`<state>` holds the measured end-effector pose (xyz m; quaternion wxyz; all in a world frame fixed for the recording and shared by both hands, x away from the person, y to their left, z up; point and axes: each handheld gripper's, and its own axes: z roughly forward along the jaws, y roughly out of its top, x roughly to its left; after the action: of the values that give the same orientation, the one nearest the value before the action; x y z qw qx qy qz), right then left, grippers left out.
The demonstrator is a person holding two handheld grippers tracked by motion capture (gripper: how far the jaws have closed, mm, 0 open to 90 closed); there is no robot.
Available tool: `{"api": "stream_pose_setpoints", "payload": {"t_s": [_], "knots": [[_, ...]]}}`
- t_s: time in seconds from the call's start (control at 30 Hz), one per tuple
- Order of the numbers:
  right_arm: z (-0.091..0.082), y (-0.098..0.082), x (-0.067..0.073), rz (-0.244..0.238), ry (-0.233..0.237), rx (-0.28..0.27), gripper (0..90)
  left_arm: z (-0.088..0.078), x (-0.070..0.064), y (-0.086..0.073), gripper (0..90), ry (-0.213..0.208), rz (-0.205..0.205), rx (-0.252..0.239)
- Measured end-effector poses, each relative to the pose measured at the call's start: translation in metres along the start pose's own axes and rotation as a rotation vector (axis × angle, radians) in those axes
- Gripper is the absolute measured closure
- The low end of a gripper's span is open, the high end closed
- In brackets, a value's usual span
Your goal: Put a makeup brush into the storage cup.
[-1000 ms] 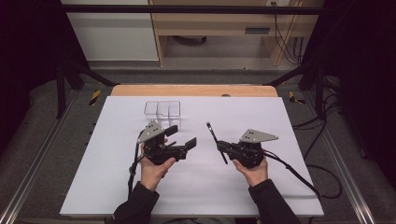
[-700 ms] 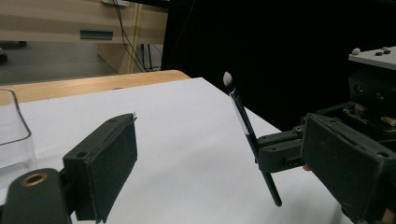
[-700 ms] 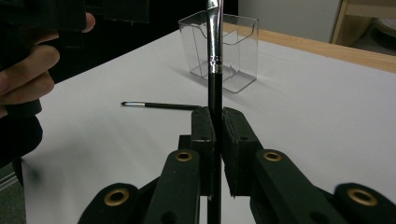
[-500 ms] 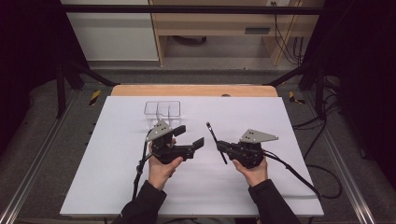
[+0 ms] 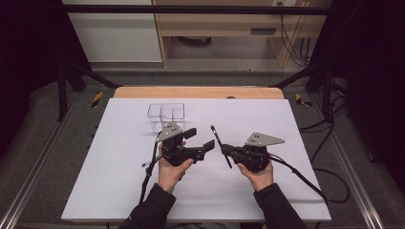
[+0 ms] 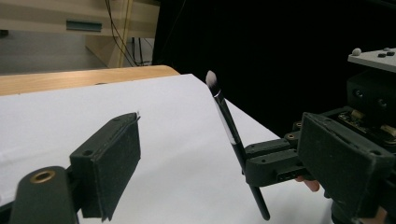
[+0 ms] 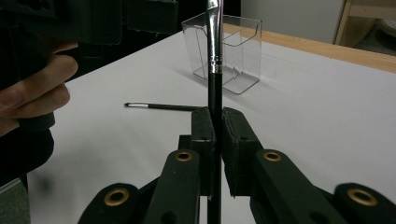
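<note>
The right gripper (image 5: 224,151) has its jaws clenched on 1 black makeup brush (image 5: 221,145), held near upright above the white desk (image 5: 286,191). The left gripper (image 5: 200,139), jaws released and holding nothing, sits just beside it. A second brush (image 7: 161,107) lies on the desk. Farther back stands the clear 2-compartment organizer (image 5: 165,116).

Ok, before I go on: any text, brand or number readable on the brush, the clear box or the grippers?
None can be read.
Brush held in the right gripper: plain black handle, no print visible.
Clear box: no label.
Left gripper, open: no markings legible.
</note>
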<state>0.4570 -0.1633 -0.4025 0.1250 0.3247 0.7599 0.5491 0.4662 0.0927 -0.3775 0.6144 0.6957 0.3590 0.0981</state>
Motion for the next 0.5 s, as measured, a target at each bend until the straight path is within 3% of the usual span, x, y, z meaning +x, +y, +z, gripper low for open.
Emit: {"api": "stream_pose_setpoints", "payload": {"t_s": [0.5], "knots": [[0.001, 0.000, 0.001, 0.000, 0.009, 0.001, 84.1, 0.018, -0.006, -0.004, 17.3, -0.023, -0.031, 0.019]]}}
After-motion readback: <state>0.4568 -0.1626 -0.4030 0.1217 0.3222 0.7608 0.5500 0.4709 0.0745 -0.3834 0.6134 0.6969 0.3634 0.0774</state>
